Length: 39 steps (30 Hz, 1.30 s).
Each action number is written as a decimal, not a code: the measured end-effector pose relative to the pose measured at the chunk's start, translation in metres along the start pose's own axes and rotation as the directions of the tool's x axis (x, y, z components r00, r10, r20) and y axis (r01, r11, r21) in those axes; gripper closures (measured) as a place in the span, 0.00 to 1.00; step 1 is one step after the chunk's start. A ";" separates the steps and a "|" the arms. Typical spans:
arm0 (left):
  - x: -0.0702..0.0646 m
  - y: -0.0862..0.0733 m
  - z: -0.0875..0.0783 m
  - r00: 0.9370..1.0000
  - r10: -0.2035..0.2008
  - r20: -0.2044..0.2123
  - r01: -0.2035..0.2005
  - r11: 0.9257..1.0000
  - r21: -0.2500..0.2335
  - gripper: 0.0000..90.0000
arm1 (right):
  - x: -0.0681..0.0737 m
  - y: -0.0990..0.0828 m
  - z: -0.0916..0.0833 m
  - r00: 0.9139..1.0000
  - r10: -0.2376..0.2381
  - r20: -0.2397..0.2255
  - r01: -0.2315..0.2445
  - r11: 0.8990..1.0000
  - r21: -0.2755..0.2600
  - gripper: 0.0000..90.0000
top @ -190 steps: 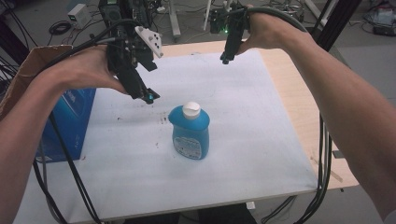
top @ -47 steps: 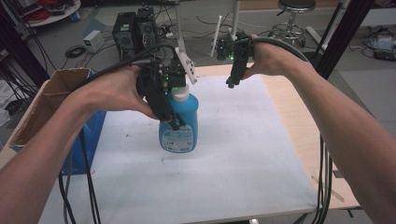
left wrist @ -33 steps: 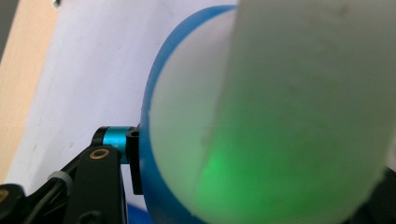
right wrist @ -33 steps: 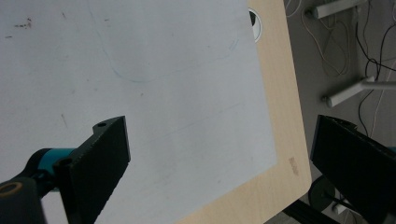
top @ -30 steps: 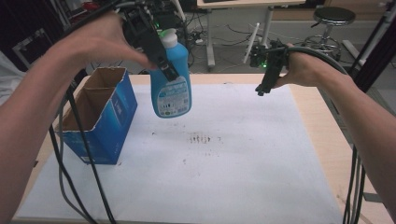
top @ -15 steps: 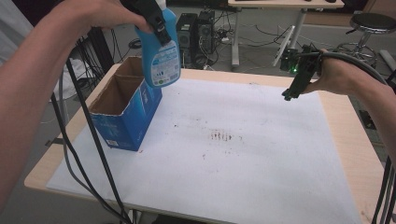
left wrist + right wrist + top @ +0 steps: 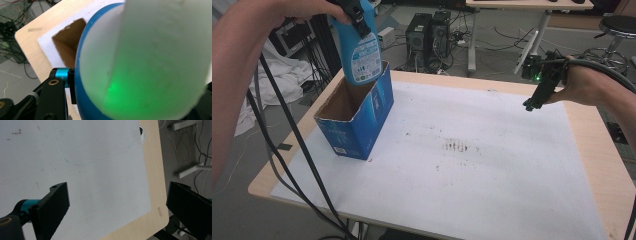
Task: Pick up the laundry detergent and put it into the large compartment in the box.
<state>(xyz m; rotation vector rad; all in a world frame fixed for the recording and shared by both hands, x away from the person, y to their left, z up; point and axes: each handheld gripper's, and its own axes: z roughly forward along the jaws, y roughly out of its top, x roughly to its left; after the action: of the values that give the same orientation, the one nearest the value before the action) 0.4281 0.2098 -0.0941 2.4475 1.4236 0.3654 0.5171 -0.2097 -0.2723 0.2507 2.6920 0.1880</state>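
High view: my left gripper point(image 7: 357, 20) holds the bottle point(image 7: 362, 55) upright, straight above the open box point(image 7: 362, 125).

I judge the next move a plain drop along the bottle's long axis; its base hangs at the box mouth, toward the far rim. My right gripper point(image 7: 539, 92) idles well apart, jaws spread wide, empty.

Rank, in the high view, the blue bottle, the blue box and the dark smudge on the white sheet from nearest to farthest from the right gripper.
From the right gripper:
1. Dark smudge, mid-sheet.
2. Blue box, at the sheet's left edge.
3. Blue bottle, held above the box; too close to the box to rank firmly.
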 end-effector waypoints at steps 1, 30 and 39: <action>0.003 -0.002 -0.001 1.000 -0.006 -0.004 0.006 1.000 0.001 0.45 | 0.000 0.000 0.000 1.000 -0.003 0.000 0.003 1.000 0.001 0.04; 0.026 -0.045 0.032 0.999 -0.037 -0.009 0.038 0.998 0.051 0.45 | 0.005 0.009 0.005 1.000 -0.022 -0.002 0.022 1.000 0.007 0.04; 0.026 -0.057 0.053 0.999 -0.034 0.020 0.033 0.998 0.049 0.45 | 0.006 0.008 0.003 1.000 -0.024 -0.001 0.024 1.000 0.010 0.04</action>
<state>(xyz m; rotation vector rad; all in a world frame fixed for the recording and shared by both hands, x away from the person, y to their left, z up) 0.4137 0.2533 -0.1619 2.4547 1.4797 0.3002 0.5140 -0.2001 -0.2764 0.2221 2.6963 0.1670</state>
